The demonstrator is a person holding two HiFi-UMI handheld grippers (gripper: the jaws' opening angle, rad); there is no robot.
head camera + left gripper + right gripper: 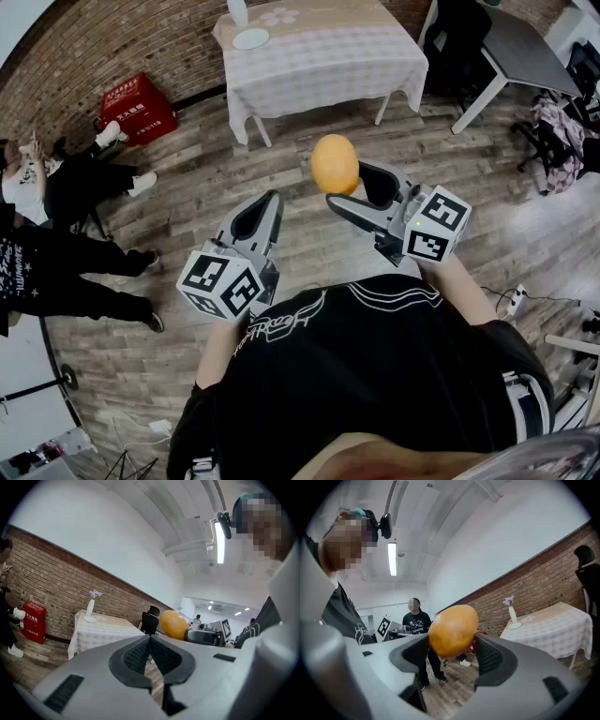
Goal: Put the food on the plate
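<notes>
Right claw: my right gripper [343, 184] was clamped on the food [335, 164], jaws spread wide, a pad pressed on each side of it.
Food: orange, smooth, oval. It was held up in the air over the wood floor [206, 178], poking out past my jaw tips.
Left claw: my left gripper [272, 199] was closed, pads together, nothing between them.
Claws, relative: the left one sat beside the right one, not touching the food or the other claw.
Plate: small pale plate [250, 38] lay on the table [319, 66], near the left end as seen from my head, empty, well apart from the food.
Vase: white vase [237, 11] with small flowers stood upright just beside the plate.
Table: covered in a pale checked cloth and set near the brick wall [112, 42].
Red box: red box [137, 108] sat on the floor by the wall, left of the table.
People: bystanders [56, 178] were at the left edge of the head view.
</notes>
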